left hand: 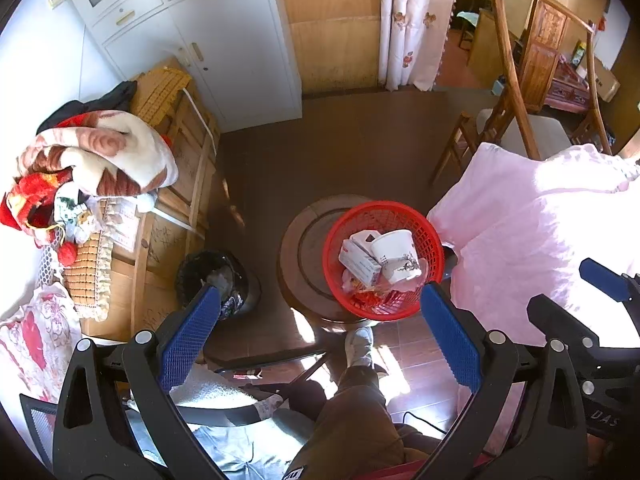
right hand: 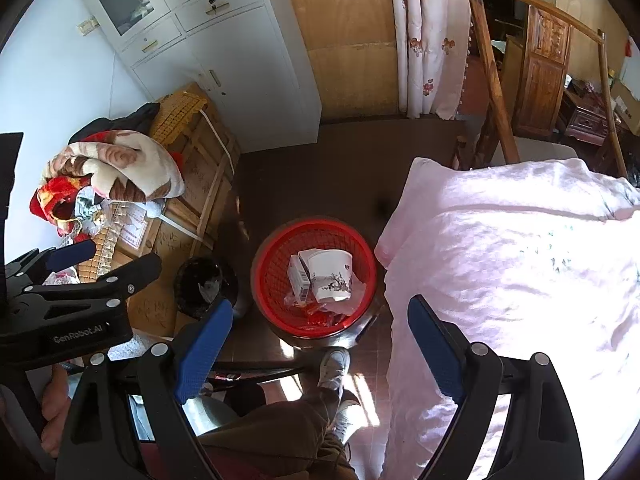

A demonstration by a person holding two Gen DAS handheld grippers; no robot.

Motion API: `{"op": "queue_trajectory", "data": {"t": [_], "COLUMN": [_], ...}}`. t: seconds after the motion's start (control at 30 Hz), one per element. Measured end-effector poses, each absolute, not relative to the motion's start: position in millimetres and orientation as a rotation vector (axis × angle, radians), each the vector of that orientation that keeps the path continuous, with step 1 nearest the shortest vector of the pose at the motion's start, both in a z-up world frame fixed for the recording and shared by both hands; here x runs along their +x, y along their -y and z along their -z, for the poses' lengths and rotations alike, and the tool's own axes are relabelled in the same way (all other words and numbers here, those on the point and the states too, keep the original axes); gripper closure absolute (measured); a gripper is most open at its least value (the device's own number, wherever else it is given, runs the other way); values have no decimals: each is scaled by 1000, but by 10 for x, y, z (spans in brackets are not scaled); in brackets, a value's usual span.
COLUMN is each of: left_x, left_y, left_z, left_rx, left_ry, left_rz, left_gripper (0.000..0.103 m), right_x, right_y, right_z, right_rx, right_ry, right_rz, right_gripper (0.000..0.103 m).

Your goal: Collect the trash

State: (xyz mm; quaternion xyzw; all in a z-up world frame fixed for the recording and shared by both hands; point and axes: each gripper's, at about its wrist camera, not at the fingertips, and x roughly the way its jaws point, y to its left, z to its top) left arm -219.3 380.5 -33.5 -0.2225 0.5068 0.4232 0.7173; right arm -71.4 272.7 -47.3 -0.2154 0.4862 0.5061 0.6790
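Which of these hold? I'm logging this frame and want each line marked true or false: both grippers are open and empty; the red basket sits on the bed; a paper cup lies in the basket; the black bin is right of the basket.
1. The left gripper and right gripper are open and empty. True.
2. The red basket sits on the bed. False: it rests on a round wooden stool beside the pink bed.
3. A paper cup lies in the basket. True.
4. The black bin is right of the basket. False: it stands to its left.

White metal cabinet at eleven o'clock; floral curtain at one; wooden crate at nine; dark floor centre; pink-sheeted bed at three, sunlit.
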Motion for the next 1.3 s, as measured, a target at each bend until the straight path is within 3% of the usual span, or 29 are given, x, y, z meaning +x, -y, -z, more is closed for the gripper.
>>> {"op": "queue_trajectory", "data": {"t": [1.3], "left_x": [-2156], "left_y": [-3674], "left_z": [362], "left_rx": [-495], "left_ry": [-1145], "left_rz": [-912], "left_gripper": [7], "right_x": [-774], "right_y": [-2686], "right_z": [506], "right_rx": [-516], "right_ry": [-1092], "right_rz": [-1131], "right_gripper": [14]}}
